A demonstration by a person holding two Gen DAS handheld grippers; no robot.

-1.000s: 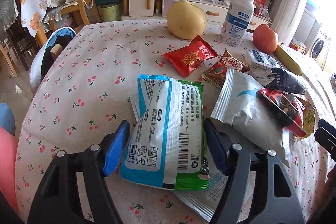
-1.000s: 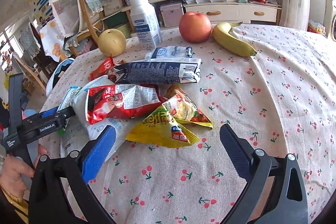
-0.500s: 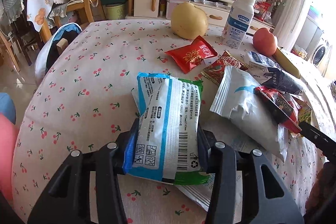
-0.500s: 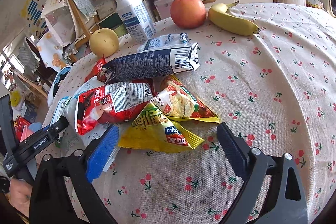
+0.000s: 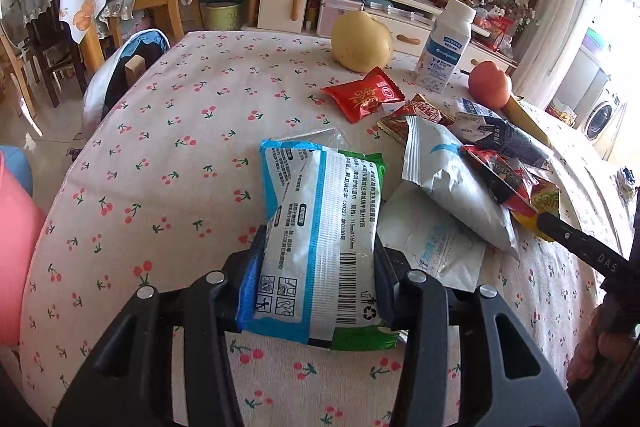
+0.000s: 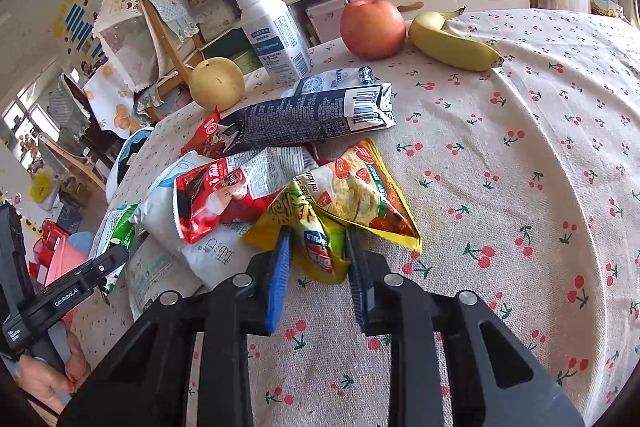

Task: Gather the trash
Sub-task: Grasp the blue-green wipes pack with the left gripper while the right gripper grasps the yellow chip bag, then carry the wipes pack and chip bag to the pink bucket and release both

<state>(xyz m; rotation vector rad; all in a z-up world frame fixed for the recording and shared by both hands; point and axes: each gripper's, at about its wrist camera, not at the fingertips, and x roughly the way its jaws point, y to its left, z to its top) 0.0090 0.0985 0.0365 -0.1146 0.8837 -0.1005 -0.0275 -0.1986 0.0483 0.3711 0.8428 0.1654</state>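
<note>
My left gripper (image 5: pixel 316 267) is shut on a blue, white and green wet-wipe packet (image 5: pixel 320 227) at the near edge of the table. My right gripper (image 6: pixel 316 259) is shut on a yellow snack wrapper (image 6: pixel 316 231) at the front of a wrapper pile. The pile holds a red wrapper (image 6: pixel 224 191), a yellow tomato-print wrapper (image 6: pixel 360 195), a dark blue wrapper (image 6: pixel 296 123) and a white bag (image 6: pixel 192 227). In the left wrist view I see a red packet (image 5: pixel 364 97), the white bag (image 5: pixel 452 183) and the dark wrapper (image 5: pixel 512 139).
A pear (image 6: pixel 216 83), milk bottle (image 6: pixel 276 35), apple (image 6: pixel 372 27) and banana (image 6: pixel 452 43) stand at the back of the cherry-print tablecloth (image 6: pixel 520 187). A pink bin (image 5: pixel 16 251) sits left of the table. Chairs and a cabinet stand behind.
Both grippers went from open to shut: the left closed on the wet-wipe packet, the right moved forward and closed on the yellow wrapper.
</note>
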